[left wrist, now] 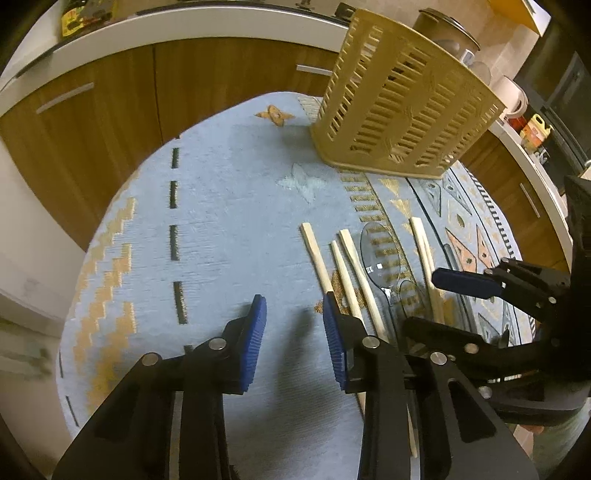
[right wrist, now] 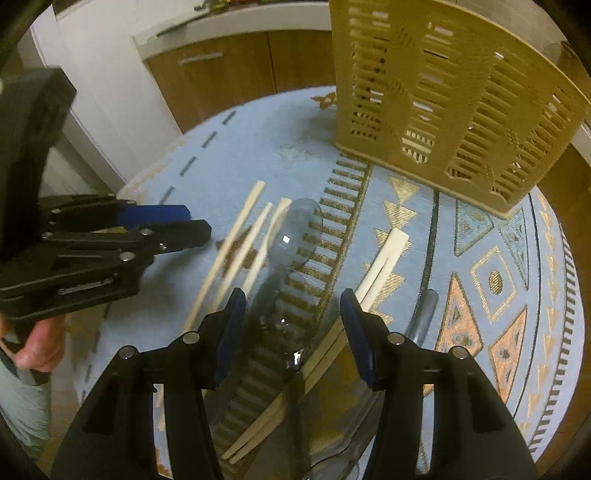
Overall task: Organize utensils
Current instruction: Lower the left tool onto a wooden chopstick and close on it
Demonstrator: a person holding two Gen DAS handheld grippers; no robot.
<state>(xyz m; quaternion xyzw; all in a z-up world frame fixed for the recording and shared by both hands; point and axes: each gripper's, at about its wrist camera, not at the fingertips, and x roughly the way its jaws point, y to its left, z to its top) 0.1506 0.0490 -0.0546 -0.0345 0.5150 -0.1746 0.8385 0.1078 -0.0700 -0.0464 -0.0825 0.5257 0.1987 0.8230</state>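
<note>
Home kitchen: wooden cabinets (left wrist: 110, 110), countertop (left wrist: 184, 26).

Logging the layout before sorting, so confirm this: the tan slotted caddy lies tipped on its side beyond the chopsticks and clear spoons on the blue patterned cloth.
Wrong in one respect: the caddy stands upright, as the right wrist view shows. It does sit beyond the chopsticks and clear spoons on the blue cloth.
</note>
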